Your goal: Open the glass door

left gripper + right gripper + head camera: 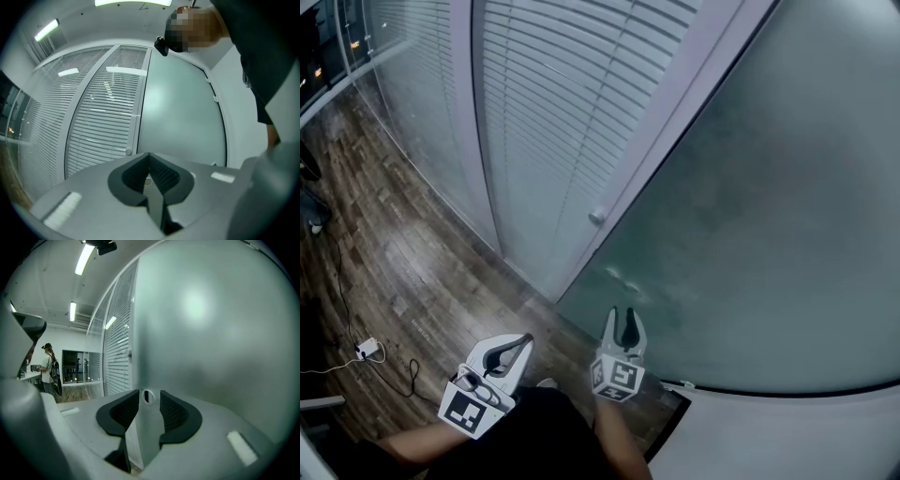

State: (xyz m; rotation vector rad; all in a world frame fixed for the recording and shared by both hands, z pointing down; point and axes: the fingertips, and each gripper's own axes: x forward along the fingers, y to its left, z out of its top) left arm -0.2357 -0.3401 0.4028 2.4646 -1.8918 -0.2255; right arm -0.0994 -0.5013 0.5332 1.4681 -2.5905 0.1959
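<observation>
hiding all behind: frosted glass door [769, 187]

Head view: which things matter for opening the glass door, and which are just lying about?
Job: glass door; right hand-held gripper, jaws open.
Lying about: white plug and cable on the wooden floor; blinds.

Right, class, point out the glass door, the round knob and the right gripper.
Glass door [787, 234]: head view, frosted pane.
Knob [597, 216]: head view, its round face.
Right gripper [622, 323]: head view, between its fingertips.
</observation>
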